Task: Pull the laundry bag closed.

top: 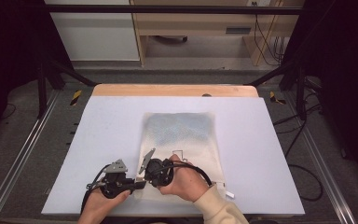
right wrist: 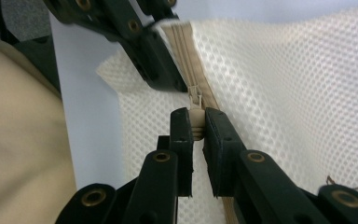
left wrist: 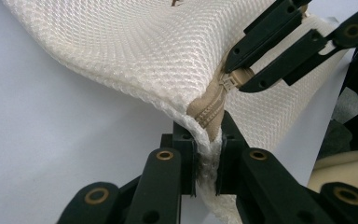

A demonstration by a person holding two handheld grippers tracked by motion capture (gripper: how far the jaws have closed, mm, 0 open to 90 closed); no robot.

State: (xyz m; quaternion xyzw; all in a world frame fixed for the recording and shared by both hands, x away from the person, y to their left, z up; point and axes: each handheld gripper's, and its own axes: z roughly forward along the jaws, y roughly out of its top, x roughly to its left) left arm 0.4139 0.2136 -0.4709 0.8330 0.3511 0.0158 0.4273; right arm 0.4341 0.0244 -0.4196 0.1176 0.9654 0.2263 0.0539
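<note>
A white mesh laundry bag [top: 182,135] lies flat on a pale mat [top: 261,163], something bluish showing through its far half. Both grippers meet at its near left corner. My left gripper [left wrist: 208,156] is shut on the bag's corner fabric at the end of the tan zipper [left wrist: 212,109], lifting that edge a little. Just beyond it, my right gripper [right wrist: 196,128] is shut on the small zipper pull [right wrist: 196,119], with mesh [right wrist: 284,93] spreading to its right. In the high view the left gripper [top: 139,184] sits close beside the right gripper [top: 144,176].
The mat covers a wooden table whose far edge [top: 175,90] shows. Black frame posts stand at both far sides, and cables [top: 303,177] lie on the floor to the right. A small white tag [top: 230,193] rests near the bag's near right corner.
</note>
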